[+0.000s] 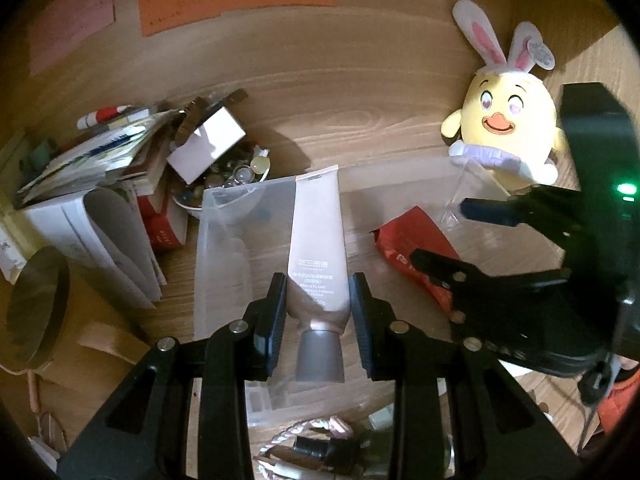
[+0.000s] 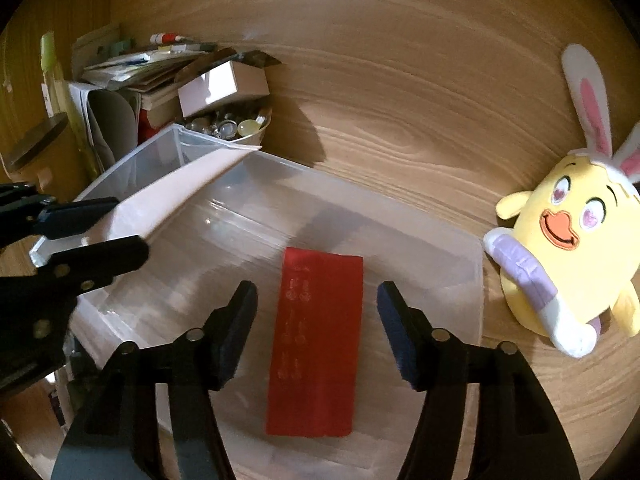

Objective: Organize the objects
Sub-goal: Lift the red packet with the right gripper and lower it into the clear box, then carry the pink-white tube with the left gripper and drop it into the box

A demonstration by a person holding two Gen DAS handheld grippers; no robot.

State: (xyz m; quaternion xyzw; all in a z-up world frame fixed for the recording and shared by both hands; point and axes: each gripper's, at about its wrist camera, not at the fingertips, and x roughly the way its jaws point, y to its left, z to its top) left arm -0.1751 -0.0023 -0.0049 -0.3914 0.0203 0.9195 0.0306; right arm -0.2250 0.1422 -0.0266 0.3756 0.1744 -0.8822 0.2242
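Pink tube (image 1: 316, 240), pinched by left gripper (image 1: 320, 312), is heading binward (image 2: 460, 248); right gripper (image 2: 318, 320), spread, is freeing red packet (image 2: 316, 344).

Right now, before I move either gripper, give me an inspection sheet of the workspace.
Surface: wooden desk, crowded at left.
Job's things: pale pink cream tube with grey cap; flat red packet lying in clear plastic bin.
Clutter: stacked papers and books, white box over bowl of glass beads, yellow plush chick with rabbit ears.
Grippers: left gripper shut on tube; right gripper open above packet.
Cables: cord near right gripper.
Surroundings: coloured paper notes on wooden wall.
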